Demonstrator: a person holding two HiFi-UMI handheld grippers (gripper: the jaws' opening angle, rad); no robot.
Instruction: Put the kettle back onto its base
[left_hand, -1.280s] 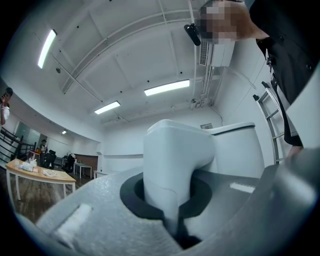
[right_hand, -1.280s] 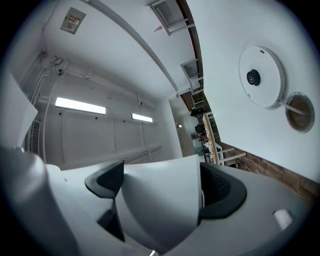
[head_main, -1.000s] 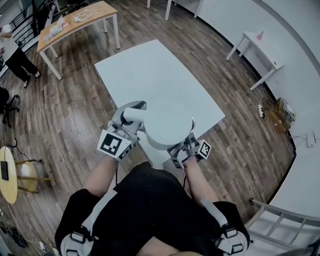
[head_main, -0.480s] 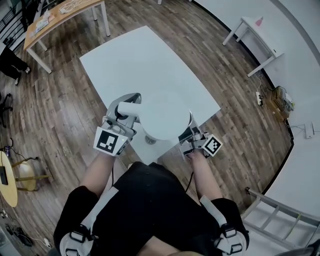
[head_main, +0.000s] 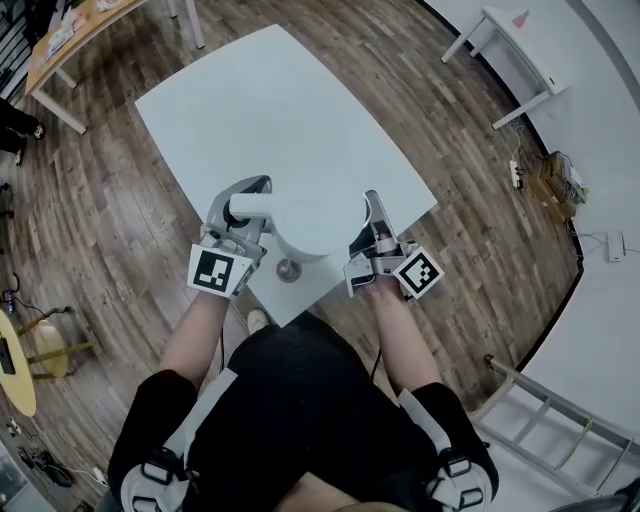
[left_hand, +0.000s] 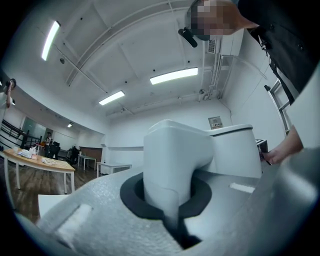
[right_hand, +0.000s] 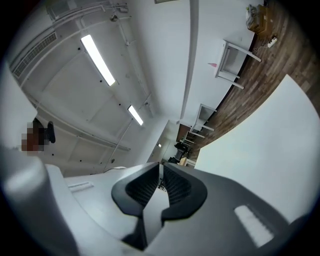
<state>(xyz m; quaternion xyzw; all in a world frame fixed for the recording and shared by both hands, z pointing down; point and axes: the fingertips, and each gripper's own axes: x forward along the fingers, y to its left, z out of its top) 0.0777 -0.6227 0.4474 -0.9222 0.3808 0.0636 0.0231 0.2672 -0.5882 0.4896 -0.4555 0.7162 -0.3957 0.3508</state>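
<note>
A white kettle hangs over the near corner of the white table. My left gripper is shut on its handle. In the left gripper view the handle fills the gap between the jaws, with the kettle's body behind it. A small round grey base lies on the table just below the kettle's near edge. My right gripper stands beside the kettle's right side. Its jaws are closing to a thin slit with nothing between them.
The table's front corner is right under the base, with wooden floor all round. A wooden desk stands at the far left, a small white table at the far right, a ladder at the lower right and a yellow stool at the left.
The kettle has come down and toward the table's near corner in my left gripper. My right gripper has rolled, moved out to the kettle's right side and closed its jaws.
</note>
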